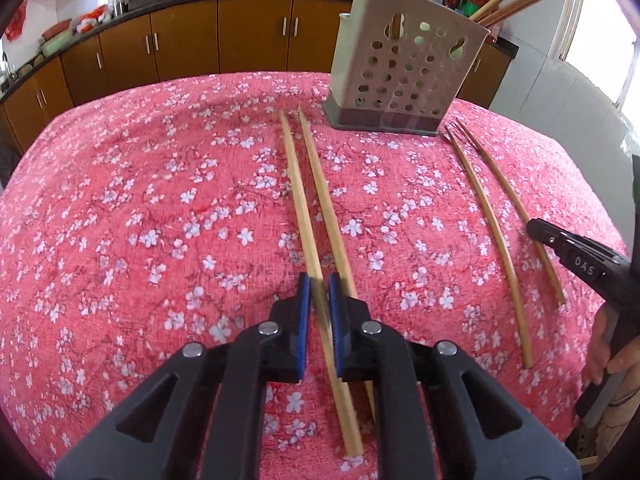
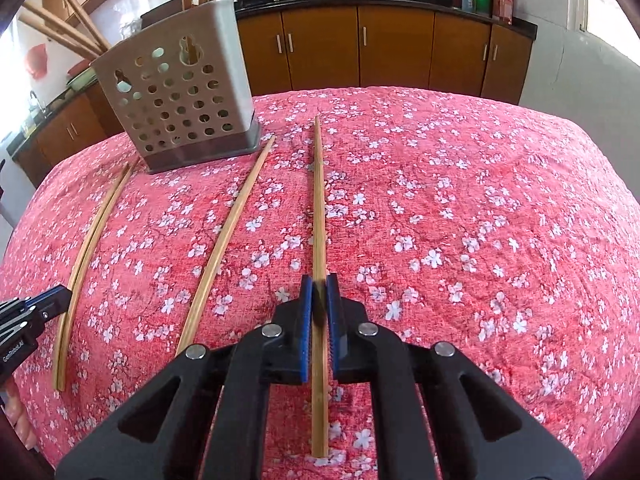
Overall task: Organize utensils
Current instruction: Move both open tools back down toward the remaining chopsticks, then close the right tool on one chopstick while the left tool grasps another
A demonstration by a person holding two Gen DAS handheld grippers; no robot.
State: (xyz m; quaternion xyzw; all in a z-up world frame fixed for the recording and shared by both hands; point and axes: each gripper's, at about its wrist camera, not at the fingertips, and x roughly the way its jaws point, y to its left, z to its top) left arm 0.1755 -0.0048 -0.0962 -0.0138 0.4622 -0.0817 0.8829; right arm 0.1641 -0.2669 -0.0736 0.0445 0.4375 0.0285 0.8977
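Four wooden chopsticks lie on the pink flowered tablecloth (image 1: 140,200). My left gripper (image 1: 319,286) is shut on the left chopstick (image 1: 298,208) of a close pair; its neighbour (image 1: 324,204) lies just right of it. My right gripper (image 2: 319,286) is shut on a chopstick (image 2: 319,200) that points straight ahead; another chopstick (image 2: 228,232) lies to its left. A perforated white utensil holder (image 1: 404,72) with several chopsticks in it stands at the table's far side, and shows in the right wrist view (image 2: 176,88) at far left.
The right gripper (image 1: 576,256) shows at the right edge of the left wrist view, over the far-right chopstick (image 1: 520,212). The left gripper (image 2: 32,312) shows at the left edge of the right wrist view. Brown kitchen cabinets (image 1: 256,36) stand behind the table.
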